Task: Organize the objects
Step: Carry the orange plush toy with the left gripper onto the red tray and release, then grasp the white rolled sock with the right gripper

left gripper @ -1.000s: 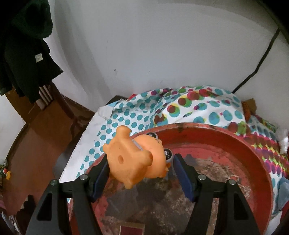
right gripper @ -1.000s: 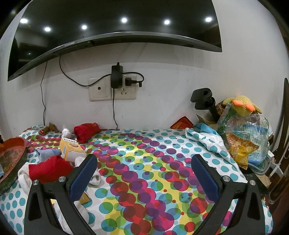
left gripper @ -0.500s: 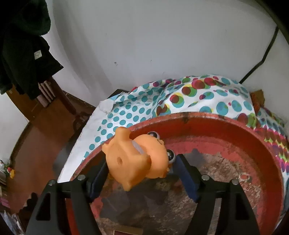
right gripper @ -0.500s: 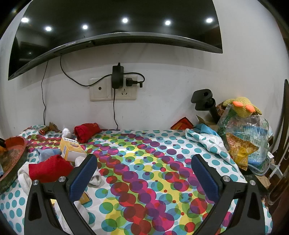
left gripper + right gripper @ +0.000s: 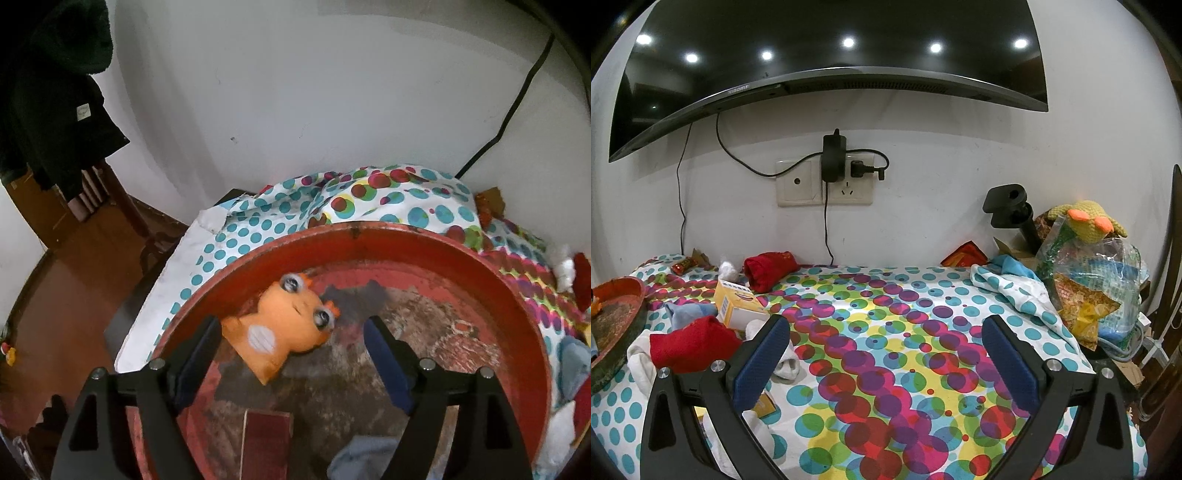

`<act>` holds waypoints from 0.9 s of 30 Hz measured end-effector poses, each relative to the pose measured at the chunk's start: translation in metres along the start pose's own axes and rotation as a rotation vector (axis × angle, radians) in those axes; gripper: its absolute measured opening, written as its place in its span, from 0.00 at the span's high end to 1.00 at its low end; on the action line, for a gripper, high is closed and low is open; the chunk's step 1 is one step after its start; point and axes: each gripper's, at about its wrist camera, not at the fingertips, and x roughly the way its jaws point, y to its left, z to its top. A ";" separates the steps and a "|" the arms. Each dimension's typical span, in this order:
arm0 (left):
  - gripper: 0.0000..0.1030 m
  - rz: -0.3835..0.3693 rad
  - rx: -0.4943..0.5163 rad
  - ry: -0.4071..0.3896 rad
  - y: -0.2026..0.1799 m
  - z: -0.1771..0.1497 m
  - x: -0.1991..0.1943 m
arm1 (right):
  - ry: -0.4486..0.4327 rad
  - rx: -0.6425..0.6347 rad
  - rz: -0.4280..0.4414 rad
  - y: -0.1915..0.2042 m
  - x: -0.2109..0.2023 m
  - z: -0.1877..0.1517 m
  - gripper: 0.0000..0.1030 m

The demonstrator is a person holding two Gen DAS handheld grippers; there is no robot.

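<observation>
Dropped rubbery orange toy (image 5: 286, 330), round rusty red basin (image 5: 406, 243), jaws parted

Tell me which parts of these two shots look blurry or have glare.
Left wrist view: the orange toy is motion-blurred inside the red basin, everything else sharp. Right wrist view: sharp throughout; ceiling lights glare off the dark TV screen; fisheye bends its edge.
</observation>
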 end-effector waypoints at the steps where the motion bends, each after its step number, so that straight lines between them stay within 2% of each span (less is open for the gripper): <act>1: 0.21 0.000 -0.004 -0.008 0.002 -0.001 -0.006 | 0.001 0.000 0.000 0.000 0.000 0.000 0.00; 3: 0.21 0.000 0.007 -0.013 0.003 -0.004 -0.016 | 0.005 -0.002 -0.001 0.000 0.001 0.000 0.00; 6: 0.18 0.042 0.071 -0.048 0.001 -0.009 -0.033 | 0.014 -0.006 -0.003 0.001 0.003 0.000 0.00; 8: 0.18 0.062 0.105 -0.115 0.002 -0.012 -0.050 | 0.019 -0.008 -0.003 0.001 0.004 -0.001 0.00; 12: 0.16 0.010 0.114 -0.213 0.010 -0.027 -0.086 | 0.028 -0.014 0.001 0.003 0.007 -0.001 0.00; 16: 0.15 0.021 0.134 -0.297 0.017 -0.060 -0.120 | 0.028 -0.017 -0.001 0.004 0.007 -0.002 0.00; 21: 0.15 0.030 0.117 -0.278 0.028 -0.094 -0.137 | 0.043 -0.042 0.013 0.009 0.009 -0.001 0.00; 22: 0.15 0.006 0.105 -0.262 0.033 -0.104 -0.141 | 0.051 -0.054 0.028 0.011 0.010 -0.002 0.00; 27: 0.15 -0.075 0.055 -0.284 0.050 -0.166 -0.170 | 0.049 -0.133 0.179 0.028 0.000 -0.006 0.00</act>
